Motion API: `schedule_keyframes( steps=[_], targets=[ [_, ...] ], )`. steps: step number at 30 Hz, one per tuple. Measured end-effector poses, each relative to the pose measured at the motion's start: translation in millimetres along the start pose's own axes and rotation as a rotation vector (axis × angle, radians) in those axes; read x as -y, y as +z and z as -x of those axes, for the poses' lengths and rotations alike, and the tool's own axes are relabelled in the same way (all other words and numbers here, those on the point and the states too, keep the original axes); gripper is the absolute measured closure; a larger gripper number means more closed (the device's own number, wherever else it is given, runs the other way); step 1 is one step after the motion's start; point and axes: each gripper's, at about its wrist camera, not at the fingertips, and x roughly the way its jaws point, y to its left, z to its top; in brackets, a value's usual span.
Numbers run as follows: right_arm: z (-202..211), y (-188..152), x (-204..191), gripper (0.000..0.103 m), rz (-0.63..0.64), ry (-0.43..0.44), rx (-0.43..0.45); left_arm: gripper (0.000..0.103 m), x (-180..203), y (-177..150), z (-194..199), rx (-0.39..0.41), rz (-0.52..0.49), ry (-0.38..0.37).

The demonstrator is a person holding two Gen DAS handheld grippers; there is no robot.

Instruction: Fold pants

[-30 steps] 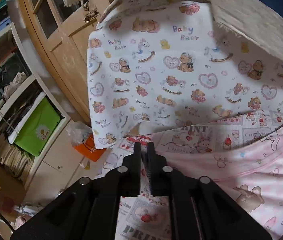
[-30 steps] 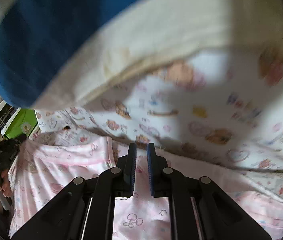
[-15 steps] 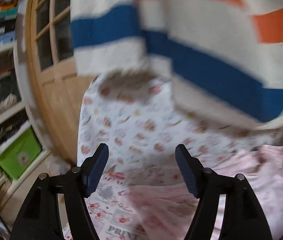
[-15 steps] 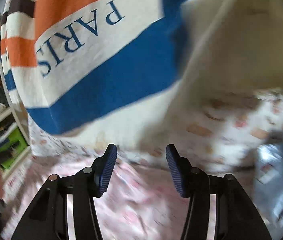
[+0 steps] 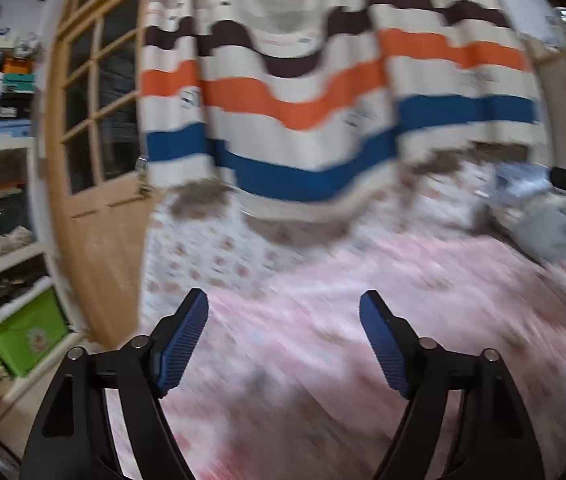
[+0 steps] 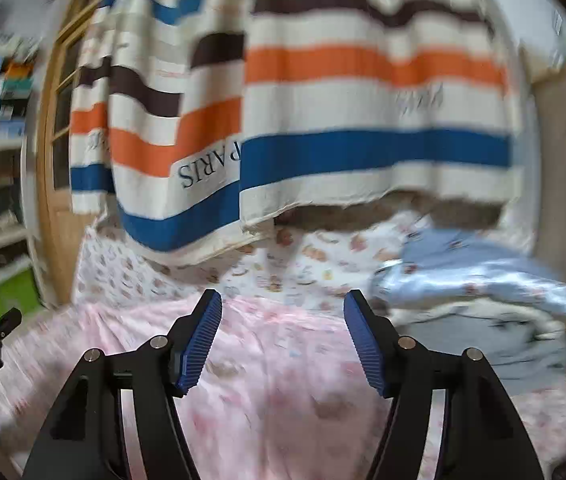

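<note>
Cream pants with brown, orange and blue stripes (image 5: 323, 92) hang in the air above the far side of the bed, with "PARIS" printed on one leg (image 6: 211, 164). What holds them up is out of view. My left gripper (image 5: 283, 320) is open and empty, low over the pink printed sheet (image 5: 323, 340). My right gripper (image 6: 281, 316) is open and empty over the same sheet (image 6: 283, 360). Both views are motion-blurred.
A white bear-print sheet (image 6: 283, 264) lies at the far edge of the bed. A pile of light blue and grey fabric (image 6: 483, 292) sits at the right. A wooden glass-paned door (image 5: 91, 120), shelves and a green box (image 5: 23, 332) stand left.
Both grippers went from shut to wide open and pulled back from the bed edge. The striped pants, which filled the top of the views, now hang further away.
</note>
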Motion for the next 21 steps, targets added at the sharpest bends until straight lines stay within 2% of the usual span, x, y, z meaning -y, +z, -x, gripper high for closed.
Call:
schedule_keyframes(
  steps=[2, 4, 6, 12, 15, 17, 19, 21],
  targets=[
    [26.0, -17.9, -11.2, 0.032, 0.05, -0.046, -0.016, 0.017, 15.0, -21.6, 13.4, -0.014, -0.015, -0.02],
    [42.5, -32.9, -17.5, 0.032, 0.052, -0.039, -0.074, 0.017, 26.7, -36.8, 17.4, -0.066, -0.029, -0.015],
    [59.8, -49.7, -20.3, 0.032, 0.011, -0.029, -0.091, 0.017, 32.2, -47.8, 17.3, -0.118, -0.012, -0.047],
    [73.4, -69.8, -30.8, 0.032, -0.01, -0.053, -0.111, 0.018, 42.9, -54.0, 0.9, -0.266, -0.02, -0.095],
    [75.9, -73.9, -32.4, 0.031, -0.027, -0.064, -0.114, 0.024, 42.6, -53.8, -8.7, -0.313, -0.004, -0.068],
    [71.9, -79.3, -29.4, 0.031, -0.048, -0.06, -0.161, 0.024, 40.3, -50.5, -19.6, -0.345, 0.031, -0.033],
    [67.0, -85.2, -24.4, 0.031, -0.074, -0.047, -0.216, 0.024, 37.2, -51.0, -26.8, -0.377, 0.052, -0.047],
    [65.2, -97.4, -17.2, 0.031, -0.112, -0.055, -0.271, 0.023, 36.6, -52.9, -26.6, -0.376, 0.049, -0.046]
  ],
)
